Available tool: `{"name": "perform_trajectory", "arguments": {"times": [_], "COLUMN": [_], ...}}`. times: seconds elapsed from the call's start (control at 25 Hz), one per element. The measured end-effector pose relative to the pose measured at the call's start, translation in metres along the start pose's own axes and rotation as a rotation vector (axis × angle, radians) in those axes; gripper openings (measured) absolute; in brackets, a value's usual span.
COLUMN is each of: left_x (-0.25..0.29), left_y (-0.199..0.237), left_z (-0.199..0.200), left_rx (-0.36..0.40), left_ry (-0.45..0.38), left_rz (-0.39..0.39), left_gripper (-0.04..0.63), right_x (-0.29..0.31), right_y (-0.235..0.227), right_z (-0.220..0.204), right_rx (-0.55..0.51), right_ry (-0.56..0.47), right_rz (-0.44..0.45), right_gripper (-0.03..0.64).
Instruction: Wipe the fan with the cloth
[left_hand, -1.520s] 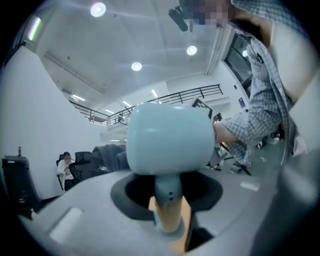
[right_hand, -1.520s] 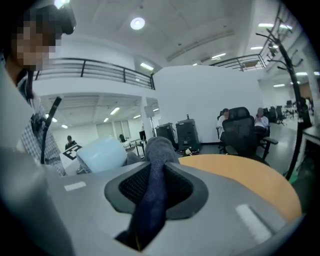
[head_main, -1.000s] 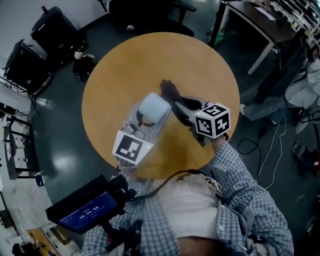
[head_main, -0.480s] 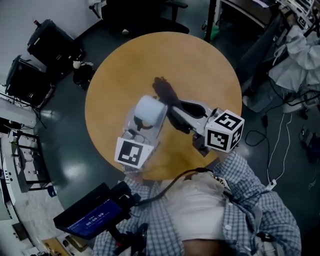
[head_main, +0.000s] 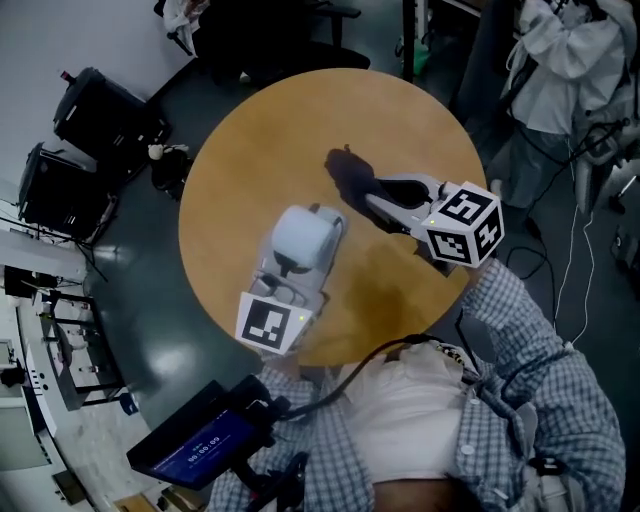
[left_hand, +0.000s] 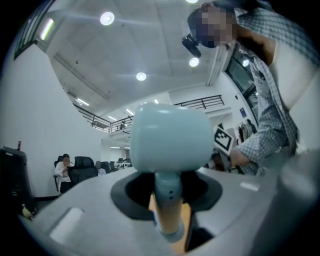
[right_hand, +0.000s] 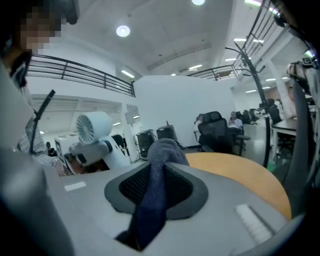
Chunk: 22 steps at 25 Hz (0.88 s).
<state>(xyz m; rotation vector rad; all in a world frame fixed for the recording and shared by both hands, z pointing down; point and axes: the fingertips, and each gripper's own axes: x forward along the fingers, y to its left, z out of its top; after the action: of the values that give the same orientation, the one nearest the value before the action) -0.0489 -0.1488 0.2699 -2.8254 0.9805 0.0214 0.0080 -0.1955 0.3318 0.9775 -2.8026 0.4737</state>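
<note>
Above the desk (head_main: 300, 130), left claw (left_hand: 167, 212) clamps the handheld fan (left_hand: 170, 140) by its stem, steadying it; right claw (right_hand: 150, 200) pinches the cloth (right_hand: 157, 160) for wiping.

fan (head_main: 301, 238) over the table (head_main: 262, 128), cloth (head_main: 352, 180) to its right.

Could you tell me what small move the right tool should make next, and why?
Probably ease the right tool toward the fan until the cloth touches its head: the left tool grips the fan's stem, the right is shut on the cloth, and a gap separates them.
</note>
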Motion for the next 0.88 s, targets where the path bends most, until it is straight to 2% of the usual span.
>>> {"name": "perform_trajectory", "arguments": {"times": [0.12,0.2,0.28,0.32,0.4,0.52,0.68,0.88], "left_x": [-0.002,0.003,0.009,0.01,0.012,0.017,0.019,0.013], "left_y": [-0.009,-0.018,-0.022,-0.024,-0.028,-0.038,-0.046,-0.049], "left_z": [0.005,0.008,0.01,0.011,0.016,0.017,0.007,-0.003], "left_rx": [-0.02,-0.016,-0.024,-0.036,-0.051,-0.021,-0.024,-0.027], "left_ry": [-0.018,-0.024,-0.03,-0.037,-0.057,-0.049,-0.014,0.033], "left_rz": [-0.072,-0.112,-0.124,-0.128,-0.151,-0.181,-0.19,-0.137], "left_gripper": [0.133,0.133,0.136,0.133,0.133,0.133,0.135,0.133], "right_x": [0.004,0.012,0.02,0.024,0.035,0.046,0.042,0.011], "right_y": [0.039,0.056,0.057,0.053,0.041,0.025,0.005,-0.024], "right_z": [0.049,0.065,0.068,0.066,0.052,0.015,-0.015,-0.042], "right_rx": [-0.158,-0.219,-0.236,-0.23,-0.228,-0.223,-0.095,-0.084], "right_ry": [-0.041,-0.014,0.038,0.061,0.12,0.214,0.221,0.226], "right_rz": [0.217,0.34,0.404,0.407,0.38,0.339,0.251,0.048], "right_gripper": [0.084,0.084,0.083,0.084,0.084,0.084,0.084,0.084]}}
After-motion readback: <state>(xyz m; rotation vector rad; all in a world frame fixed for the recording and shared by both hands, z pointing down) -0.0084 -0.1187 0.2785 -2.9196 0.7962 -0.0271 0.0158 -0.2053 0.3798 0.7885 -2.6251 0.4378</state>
